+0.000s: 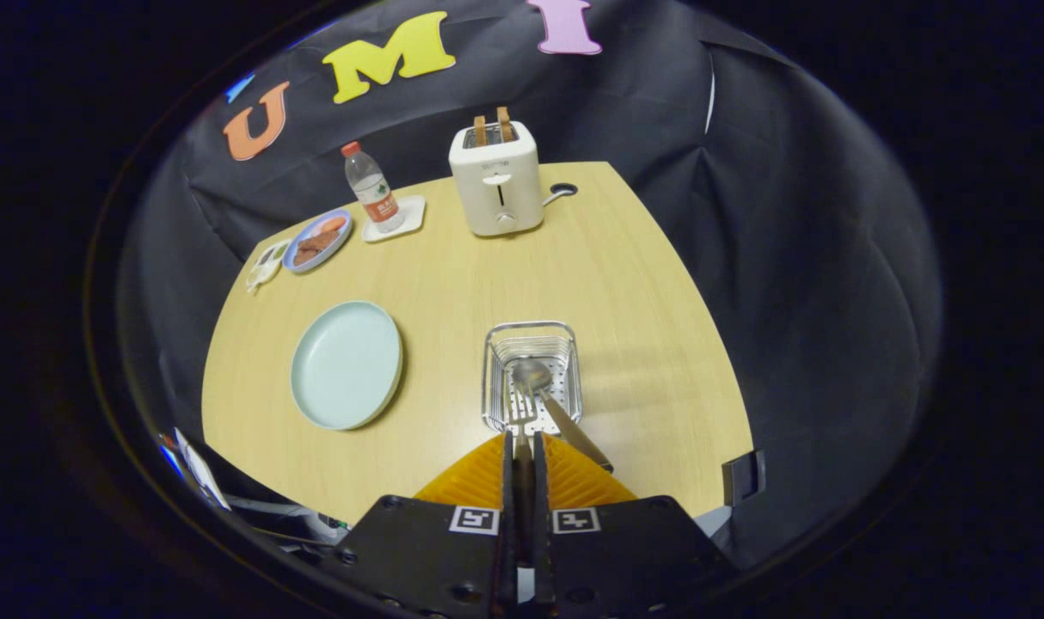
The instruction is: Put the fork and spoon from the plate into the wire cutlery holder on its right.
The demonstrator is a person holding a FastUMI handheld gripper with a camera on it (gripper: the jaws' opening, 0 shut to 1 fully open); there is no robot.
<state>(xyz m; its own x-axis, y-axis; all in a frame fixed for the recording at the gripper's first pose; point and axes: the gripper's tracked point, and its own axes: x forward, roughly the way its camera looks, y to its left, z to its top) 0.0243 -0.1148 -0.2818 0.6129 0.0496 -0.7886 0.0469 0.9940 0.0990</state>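
Claw was clamped narrow on the fork, tines over the wire holder; spoon already inside, plate bare. Best to lower the tines in, then release.

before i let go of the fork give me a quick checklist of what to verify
1. Gripper shut on the fork: ok.
2. Fork tines over the wire cutlery holder: ok.
3. Spoon already in the holder, handle leaning out over its near rim: ok.
4. Plate cleared of cutlery: ok.
5. Fork clear of the spoon: cannot tell, they overlap.
6. Holder upright on the table: ok.
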